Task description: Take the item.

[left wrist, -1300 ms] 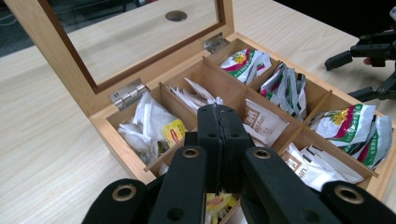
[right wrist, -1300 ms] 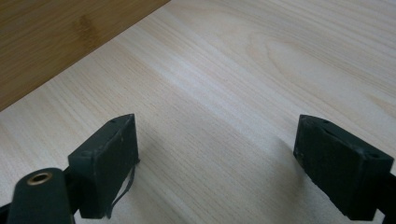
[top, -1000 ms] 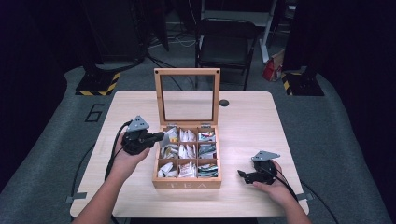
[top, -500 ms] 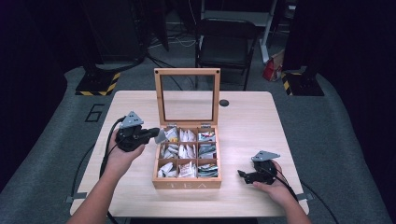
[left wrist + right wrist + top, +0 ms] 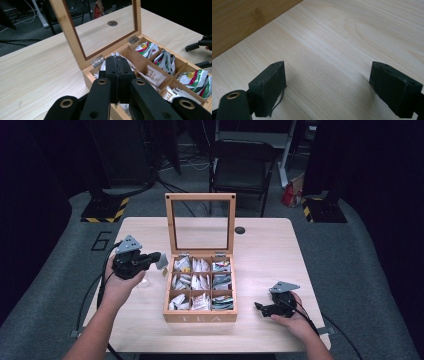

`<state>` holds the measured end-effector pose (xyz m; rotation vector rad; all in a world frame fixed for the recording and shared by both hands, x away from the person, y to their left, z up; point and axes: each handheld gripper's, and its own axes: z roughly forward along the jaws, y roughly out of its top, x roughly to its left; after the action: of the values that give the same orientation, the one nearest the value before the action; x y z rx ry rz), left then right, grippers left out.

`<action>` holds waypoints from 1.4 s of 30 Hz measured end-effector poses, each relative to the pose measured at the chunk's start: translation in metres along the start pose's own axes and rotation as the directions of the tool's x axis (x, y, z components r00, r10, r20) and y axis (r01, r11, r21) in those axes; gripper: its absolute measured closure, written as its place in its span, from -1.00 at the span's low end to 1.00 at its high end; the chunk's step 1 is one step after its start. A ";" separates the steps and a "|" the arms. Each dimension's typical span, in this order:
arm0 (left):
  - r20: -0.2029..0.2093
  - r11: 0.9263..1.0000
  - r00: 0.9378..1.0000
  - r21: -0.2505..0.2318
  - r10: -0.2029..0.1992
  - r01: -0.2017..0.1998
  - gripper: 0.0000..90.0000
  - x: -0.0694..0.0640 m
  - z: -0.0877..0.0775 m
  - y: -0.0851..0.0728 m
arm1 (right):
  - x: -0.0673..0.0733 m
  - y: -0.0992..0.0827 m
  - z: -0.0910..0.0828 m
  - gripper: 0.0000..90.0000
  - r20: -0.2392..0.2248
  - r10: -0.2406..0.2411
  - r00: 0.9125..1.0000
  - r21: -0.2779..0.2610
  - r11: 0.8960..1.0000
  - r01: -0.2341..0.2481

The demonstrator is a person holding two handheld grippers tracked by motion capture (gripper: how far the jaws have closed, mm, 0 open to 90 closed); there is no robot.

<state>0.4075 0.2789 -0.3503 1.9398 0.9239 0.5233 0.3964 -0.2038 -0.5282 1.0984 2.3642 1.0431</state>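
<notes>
- At the lower right of the high view the right gripper (image 5: 261, 309) lies low on the table (image 5: 270, 250), held in a hand, its tips toward the wooden tea box (image 5: 201, 318); in the right gripper view its jaws stand wide apart with bare light wood between them, and the darker box wall crosses the upper left corner.
- At the lower centre of the high view sits the tea box, its front wall marked TEA, nine compartments packed with tea sachets (image 5: 222, 281) in white, green and dark wrappers.
- At the left of the high view the left gripper (image 5: 159, 260) is raised in the person's left hand (image 5: 120, 282), just beside the box's upper left corner, its cable trailing toward the lower left.
- Its jaws are pressed together on a pale tea bag (image 5: 162, 261); in the left gripper view a thin white edge shows in the seam between the black pads (image 5: 113, 75), with paper hanging below them.
- Past the compartments the glass-paned lid (image 5: 200, 198) stands upright on its hinges at the middle of the frame.
- To the right of the lid a small dark round disc (image 5: 240, 230) sits in the tabletop.
- At the top of the frame a black chair (image 5: 242, 166) stands on the floor beyond the table's far edge.
</notes>
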 end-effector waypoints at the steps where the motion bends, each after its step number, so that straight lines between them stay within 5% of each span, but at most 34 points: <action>1: -0.003 1.000 1.000 -0.001 0.001 -0.001 0.98 0.002 -0.001 0.000 | 0.000 0.000 0.000 -0.71 0.000 0.001 1.000 0.000 1.000 -0.001; 23: -0.088 0.998 0.994 -0.020 -0.065 0.063 0.98 0.034 -0.024 -0.006 | 0.000 0.000 0.000 -0.71 -0.003 -0.001 1.000 0.002 1.000 0.001; 42: -0.171 0.990 0.975 -0.028 -0.140 0.138 0.98 0.064 -0.032 -0.023 | 0.000 0.000 0.000 -0.71 -0.003 -0.001 1.000 0.003 1.000 0.001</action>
<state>0.4170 0.3532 -0.3542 1.8204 1.1532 0.6218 0.3965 -0.2039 -0.5281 1.0974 2.3693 1.0416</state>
